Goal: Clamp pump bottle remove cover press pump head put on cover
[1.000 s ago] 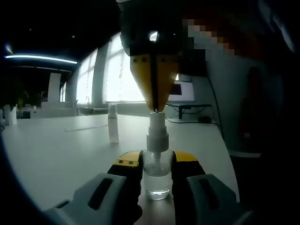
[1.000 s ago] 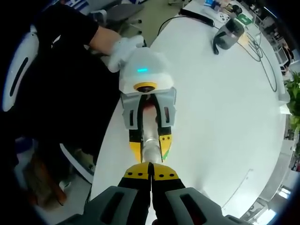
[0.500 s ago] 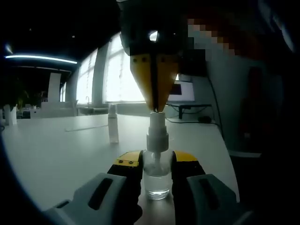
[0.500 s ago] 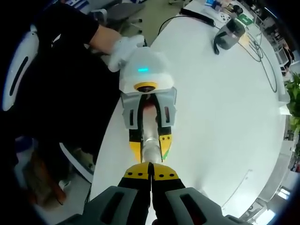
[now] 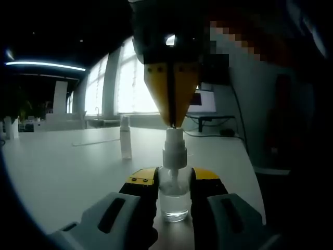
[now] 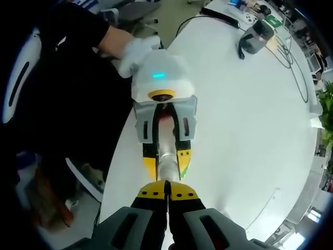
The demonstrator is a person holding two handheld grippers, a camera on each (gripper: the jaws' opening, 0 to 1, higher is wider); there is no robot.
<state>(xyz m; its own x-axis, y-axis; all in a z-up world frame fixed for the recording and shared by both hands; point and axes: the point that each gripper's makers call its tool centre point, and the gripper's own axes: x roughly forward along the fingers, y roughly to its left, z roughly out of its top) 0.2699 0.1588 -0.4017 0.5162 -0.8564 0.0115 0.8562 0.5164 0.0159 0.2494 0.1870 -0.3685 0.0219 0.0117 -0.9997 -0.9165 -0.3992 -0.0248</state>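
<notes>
The table (image 5: pixel 62 166) is white and broad, and near its edge stands the bottle (image 5: pixel 174 198), at 6 o'clock in the left gripper view. The left gripper (image 5: pixel 174 182) has its jaws closed against the clear body from both sides, holding it upright. The right gripper (image 5: pixel 171 112) comes down from 12 o'clock with its yellow jaws pressed together and empty, its tip at the top of the pump head (image 5: pixel 174 136); whether it touches or hangs just above I cannot tell.

The bottle looks small, light, stiff and smooth, probably slippery clear plastic, so the low grip around the body seems right, while the narrow head likely needs a straight push along its axis or it will tip. The cover (image 5: pixel 125 136), a slim pale piece, stands apart on the table at 10 o'clock of the bottle; it looks light and easy to knock over, best pinched at mid-height.

The left gripper view gives the bottle's side profile and the cover. The right gripper view looks straight down over its closed jaws (image 6: pixel 167 194) onto the left gripper (image 6: pixel 166 161), the person's gloved hand (image 6: pixel 134 54) and a grey object (image 6: pixel 253 37) at 1 o'clock.
</notes>
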